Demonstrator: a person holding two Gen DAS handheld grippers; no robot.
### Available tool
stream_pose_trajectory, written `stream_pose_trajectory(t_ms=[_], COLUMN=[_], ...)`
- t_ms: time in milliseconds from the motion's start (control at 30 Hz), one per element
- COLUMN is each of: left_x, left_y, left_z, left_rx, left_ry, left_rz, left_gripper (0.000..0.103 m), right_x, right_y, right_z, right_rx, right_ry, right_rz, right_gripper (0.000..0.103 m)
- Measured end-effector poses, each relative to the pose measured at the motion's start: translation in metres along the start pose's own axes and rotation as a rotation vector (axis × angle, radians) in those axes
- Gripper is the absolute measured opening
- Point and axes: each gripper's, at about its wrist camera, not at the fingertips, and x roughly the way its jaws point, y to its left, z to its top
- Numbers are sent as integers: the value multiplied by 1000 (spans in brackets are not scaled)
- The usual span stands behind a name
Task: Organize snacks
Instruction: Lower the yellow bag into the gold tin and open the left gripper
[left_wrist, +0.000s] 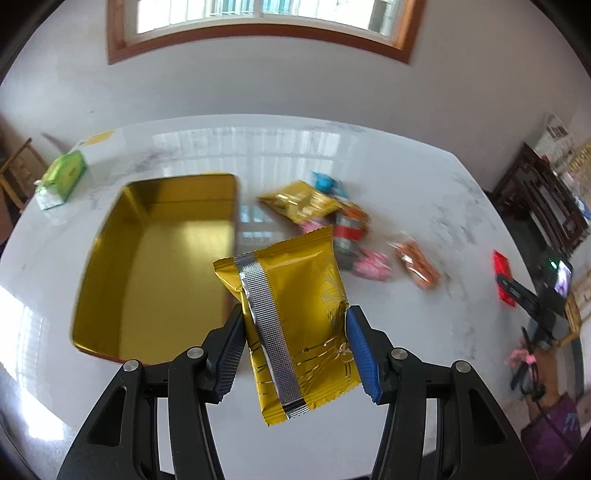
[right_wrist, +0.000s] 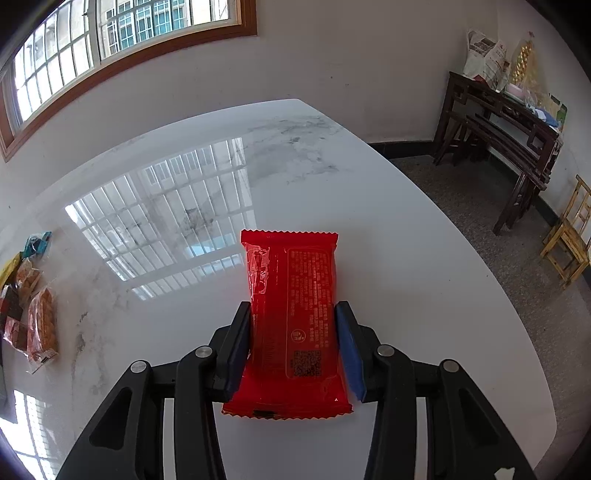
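1. Far left of the worktop (left_wrist: 406, 177): a green carton (left_wrist: 64, 175) is seen lying near the edge, apart from everything else.
2. Left of centre: an open gold tin (left_wrist: 155, 266) is set on the worktop, nothing visible inside it. It is judged to be the place meant for the snacks.
3. Centre, near: the left tongs (left_wrist: 295, 350) are pinching a gold packet (left_wrist: 291, 325) by its long edges, the blue pads pressed into the wrapper. The packet is held above the worktop, just right of the tin's near right corner.
4. Packet heading: the long axis runs near to far, with a slight lean to the left at the far end. The back seam, a silver strip, faces the camera.
5. Right of centre, farther off: a loose heap of snacks (left_wrist: 347, 229) remains on the worktop, blurred; gold, blue, red, pink and orange wrappers can be told.
6. Right: the right tongs (right_wrist: 293, 347) are pinching a red packet (right_wrist: 291, 314) across its width, printed back upward, long axis near to far along the fingers. It appears lifted just clear of the worktop, though this cannot be told for certain.
7. Step in hand, as judged: both packets picked, carriage to the tin under way.
8. Next move calls for the gold packet to be swung left over the tin, lowered flat and let go; the red packet is to follow.
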Motion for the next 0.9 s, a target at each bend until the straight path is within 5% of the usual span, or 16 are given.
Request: stream_pose_trajectory(t_ms=[500,900], left_x=[43,85], left_y=[100,133], left_z=[30,54], left_rx=[-38,3], left_ry=[14,102], left_rz=[202,214], left_gripper=[55,55], right_x=[1,2], right_y=[2,2], right_z=[-1,-1], right_rx=[-8,-9], right_ry=[2,2], right_rz=[-9,-10], right_gripper=[42,42])
